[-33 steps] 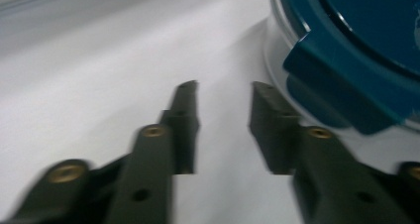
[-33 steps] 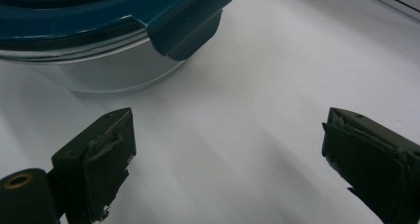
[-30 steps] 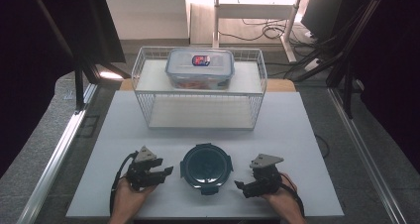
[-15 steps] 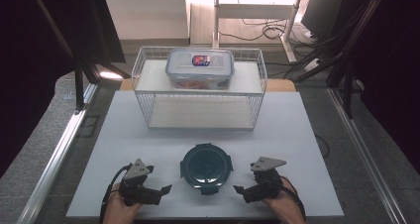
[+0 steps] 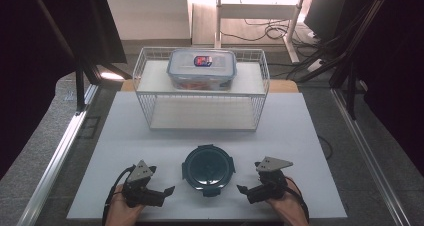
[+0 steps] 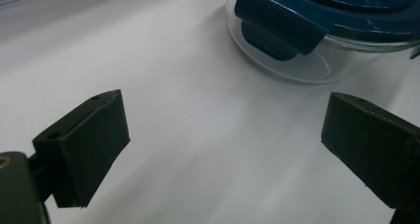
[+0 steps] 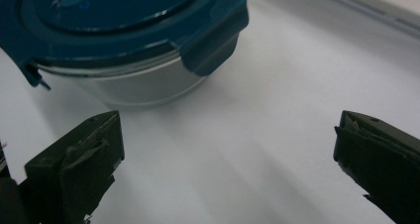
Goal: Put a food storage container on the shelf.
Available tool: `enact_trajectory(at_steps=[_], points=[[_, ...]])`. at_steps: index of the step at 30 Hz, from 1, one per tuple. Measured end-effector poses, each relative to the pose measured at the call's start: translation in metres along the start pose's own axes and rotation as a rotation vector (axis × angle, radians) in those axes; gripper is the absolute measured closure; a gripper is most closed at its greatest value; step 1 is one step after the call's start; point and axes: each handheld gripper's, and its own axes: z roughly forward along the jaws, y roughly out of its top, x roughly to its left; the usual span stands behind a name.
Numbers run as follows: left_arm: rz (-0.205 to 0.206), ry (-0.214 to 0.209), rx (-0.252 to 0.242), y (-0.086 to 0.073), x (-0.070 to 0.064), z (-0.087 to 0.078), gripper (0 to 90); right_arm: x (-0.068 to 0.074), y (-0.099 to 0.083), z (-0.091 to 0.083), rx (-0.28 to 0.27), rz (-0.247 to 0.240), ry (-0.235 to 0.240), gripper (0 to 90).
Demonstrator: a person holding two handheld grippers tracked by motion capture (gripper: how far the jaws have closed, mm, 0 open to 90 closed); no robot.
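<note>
2 grippers, left gripper (image 5: 159,193) and right gripper (image 5: 248,191), jaws spread and empty, flank the round lidded container (image 5: 208,167), seemingly to grasp it.

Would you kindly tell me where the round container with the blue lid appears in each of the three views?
High view: the round container sits low in the middle, between the left gripper and the right gripper.
Left gripper view: top right, beyond the open fingers.
Right gripper view: top left.
Shared landmark: the lid's blue clip, and the white table.
</note>
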Motion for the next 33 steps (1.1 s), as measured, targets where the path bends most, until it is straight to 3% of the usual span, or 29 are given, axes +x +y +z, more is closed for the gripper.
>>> enact_trajectory(at_steps=[9,13,17,23,27,33], points=[[-0.020,-0.036,0.003,0.006,0.000,-0.001,4.4,-0.001,0.006,-0.005,-0.031,0.036,0.011,0.0],[-0.026,-0.059,-0.004,0.013,-0.002,-0.002,3.9,0.002,0.011,-0.007,-0.016,0.032,-0.006,0.0],[-0.035,-0.094,-0.034,0.021,-0.004,-0.005,2.7,0.002,0.016,-0.004,0.027,0.050,0.006,0.0],[-0.002,-0.091,0.015,0.033,-0.010,0.001,3.9,0.002,0.029,-0.003,0.022,0.082,0.055,0.0],[-0.005,-0.103,0.045,0.041,-0.011,0.006,5.8,0.001,0.039,-0.001,0.056,0.127,0.095,1.3],[-0.036,-0.136,0.069,0.053,-0.008,0.016,10.2,-0.005,0.051,0.006,0.086,0.129,0.122,9.7]])
